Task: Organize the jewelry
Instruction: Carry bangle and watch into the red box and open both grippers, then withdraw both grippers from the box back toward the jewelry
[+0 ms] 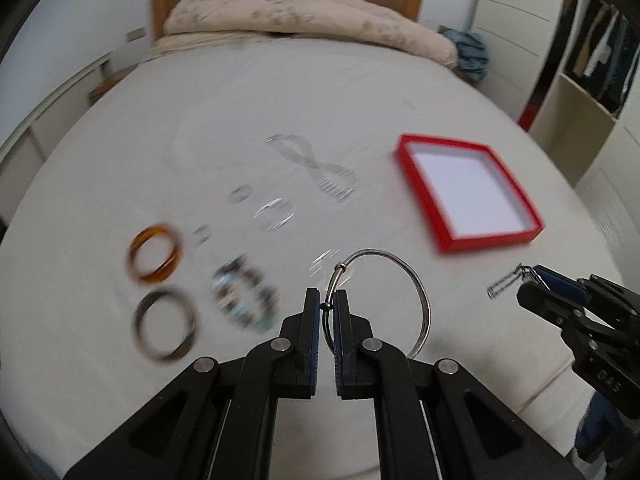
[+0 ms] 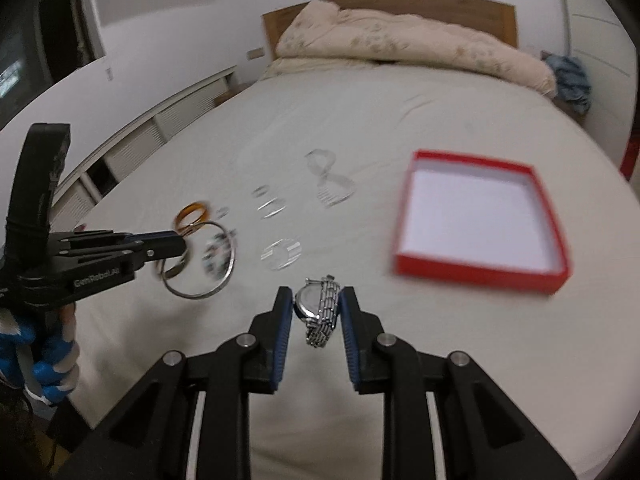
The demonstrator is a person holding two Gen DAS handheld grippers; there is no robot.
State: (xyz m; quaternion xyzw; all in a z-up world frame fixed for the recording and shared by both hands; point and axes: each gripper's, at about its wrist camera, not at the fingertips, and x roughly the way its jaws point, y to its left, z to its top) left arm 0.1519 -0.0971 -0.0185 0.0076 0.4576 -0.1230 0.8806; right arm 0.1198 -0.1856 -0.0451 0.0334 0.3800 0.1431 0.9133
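**Both tools loaded; transfer to box pending**

Left tool: clamped on the wire of a silver bangle, held above the bed at lower centre of the left view. The grip is taken near the sliding beads, so the hoop hangs free to the right.

Right tool: closed on a watch at lower centre of the right view, case and metal band pinched between the pads, band tail hanging down.

Red box: open, white floor bare, at middle right of both views, well apart from both tools.

Left on the sheet, middle left: amber bangle, dark bangle, beaded bracelet, several small blurred pieces.

Judged step: carrying both items to the box. Strong motion blur is noted, so a slower carry is advised. The watch should be lowered until the band touches the box floor before release, and set to one side so room remains. The bangle should be tipped flat first; released on edge, it would likely roll.
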